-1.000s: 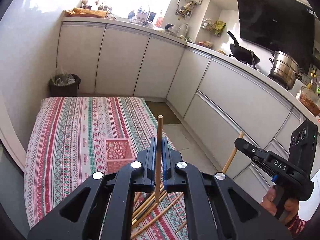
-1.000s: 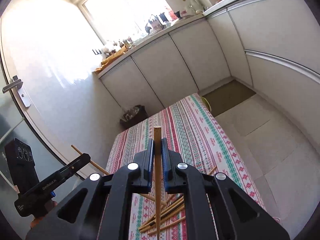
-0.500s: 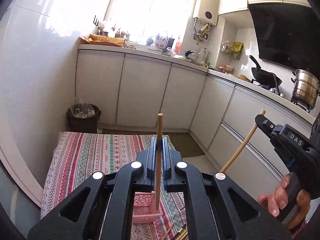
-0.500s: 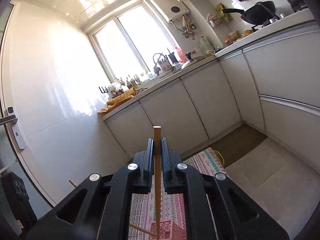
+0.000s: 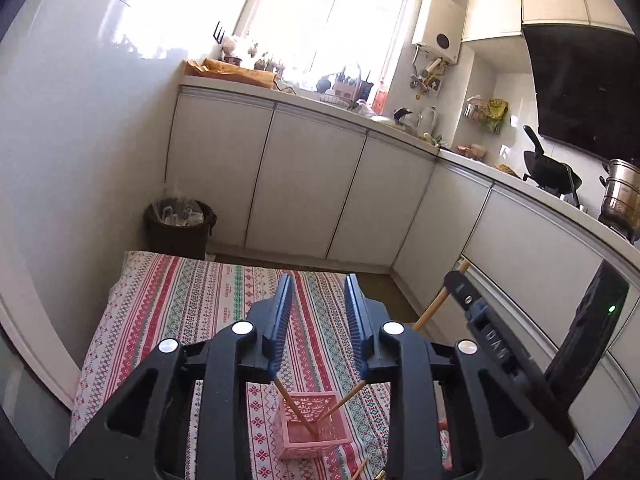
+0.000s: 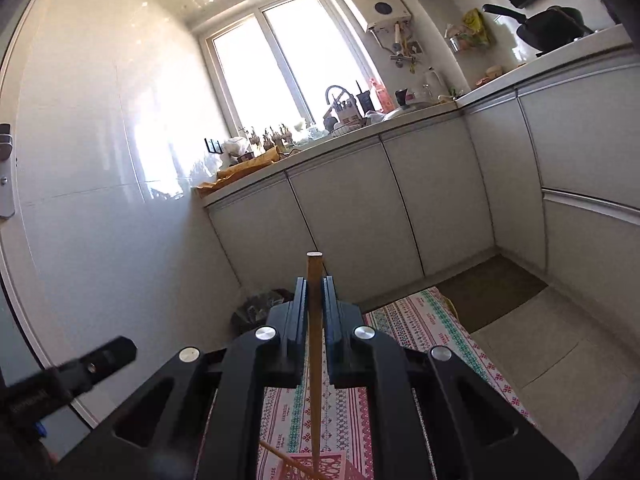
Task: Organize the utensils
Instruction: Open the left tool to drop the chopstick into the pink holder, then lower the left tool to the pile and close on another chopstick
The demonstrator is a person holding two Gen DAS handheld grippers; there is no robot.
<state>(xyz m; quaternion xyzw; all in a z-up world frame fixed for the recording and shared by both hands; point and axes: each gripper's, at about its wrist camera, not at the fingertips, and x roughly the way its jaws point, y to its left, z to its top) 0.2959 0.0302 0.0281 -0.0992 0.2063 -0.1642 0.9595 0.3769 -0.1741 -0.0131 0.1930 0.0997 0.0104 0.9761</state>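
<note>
A small pink lattice basket (image 5: 312, 432) stands on the striped tablecloth (image 5: 192, 304). My left gripper (image 5: 318, 296) is open above it; a wooden chopstick (image 5: 296, 410) leans loose in the basket below the jaws. My right gripper (image 6: 316, 300) is shut on another wooden chopstick (image 6: 314, 360), held upright with its lower end in the basket (image 6: 320, 466). That chopstick (image 5: 434, 306) and the right gripper's body (image 5: 492, 348) show at the right of the left wrist view.
More chopsticks (image 5: 360, 470) lie on the cloth near the front edge. A black bin (image 5: 178, 228) stands behind the table by the white wall. White cabinets (image 5: 304, 184) run along the back and right, with a wok (image 5: 550, 170) and pot (image 5: 622, 196).
My left gripper has opened and let go of its chopstick, which now rests in the basket. My right gripper has lowered its chopstick end into the basket.
</note>
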